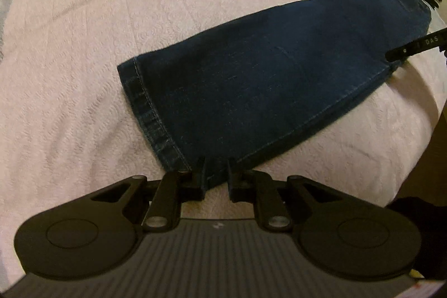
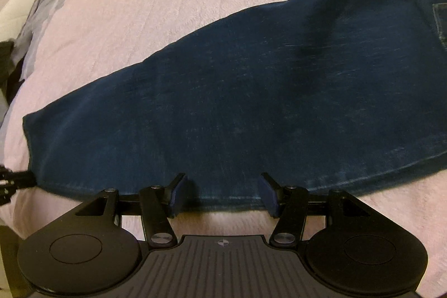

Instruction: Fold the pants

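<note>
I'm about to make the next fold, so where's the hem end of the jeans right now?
In the left wrist view the hem lies on the pink bedspread, just ahead and left of the left gripper, whose fingers straddle the jeans' near corner.

Left claw [image 1: 216, 176] narrowly parted, right claw [image 2: 225, 193] spread wide

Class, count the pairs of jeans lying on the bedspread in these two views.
1. The jeans lie flat across the pink bedspread, hem by the left gripper, long edge by the right gripper. A dark item beyond them is unclear.
</note>
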The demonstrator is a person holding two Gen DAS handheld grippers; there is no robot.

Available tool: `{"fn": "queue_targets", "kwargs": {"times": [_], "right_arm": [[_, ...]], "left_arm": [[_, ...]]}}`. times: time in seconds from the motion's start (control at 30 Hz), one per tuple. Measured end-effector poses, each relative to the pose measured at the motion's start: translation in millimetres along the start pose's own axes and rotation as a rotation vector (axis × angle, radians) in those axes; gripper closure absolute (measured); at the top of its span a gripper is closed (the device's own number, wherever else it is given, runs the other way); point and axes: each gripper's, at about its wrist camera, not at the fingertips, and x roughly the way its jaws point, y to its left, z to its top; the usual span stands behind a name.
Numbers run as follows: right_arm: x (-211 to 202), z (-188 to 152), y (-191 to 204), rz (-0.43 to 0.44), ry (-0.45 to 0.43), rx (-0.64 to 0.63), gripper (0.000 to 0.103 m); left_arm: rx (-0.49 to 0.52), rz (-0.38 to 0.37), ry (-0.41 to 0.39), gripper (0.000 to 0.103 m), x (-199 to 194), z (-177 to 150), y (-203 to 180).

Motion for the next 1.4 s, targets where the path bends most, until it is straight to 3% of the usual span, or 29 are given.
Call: {"fn": "queue_targets", "kwargs": {"times": [0.13,0.27,0.47,0.63,0.7,0.83,0.93,1.1,1.17,1.4], "right_arm": [[-25,10,-17,-0.029,-0.047,0.096,0.05],[-56,16,-44,-0.085,-0.124,0.188,0.05],[-100,22,-112,-0.247,-0.212,0.259,0.05],[-128,48,-207,-0.323,-0.274,0.323,0.05],[-129,63,-251,-0.314,-0.288,0.339,0.05],[-103,90,-310,-0.267,-0.232,0.245,0.05],[-79,80,-335,-0.257,-0.078,0.157,0.05],[-80,49,-369,-0.194,-0.015,0.198,0.05],[-87,57,-369,-0.207,-0.002,0.212,0.05],[-119,108,-331,-0.272,-0.132,0.032,0.05]], "left_arm": [[0.019,0.026,-0.021,0.092,-20,12,-3],[0.042,0.005,-0.072,0.092,-35,45,-16],[0.137,-0.054,-0.139,0.085,-27,135,-55],[0.14,-0.1,-0.184,0.079,-1,224,-101],[0.144,-0.104,-0.188,0.078,16,257,-127],[0.148,-0.109,-0.147,0.074,59,305,-176],[0.144,-0.124,-0.094,0.074,91,329,-214],[0.092,-0.186,-0.058,0.074,123,363,-244],[0.049,-0.231,-0.046,0.074,132,376,-243],[-0.131,-0.452,0.056,0.074,189,427,-228]]}}
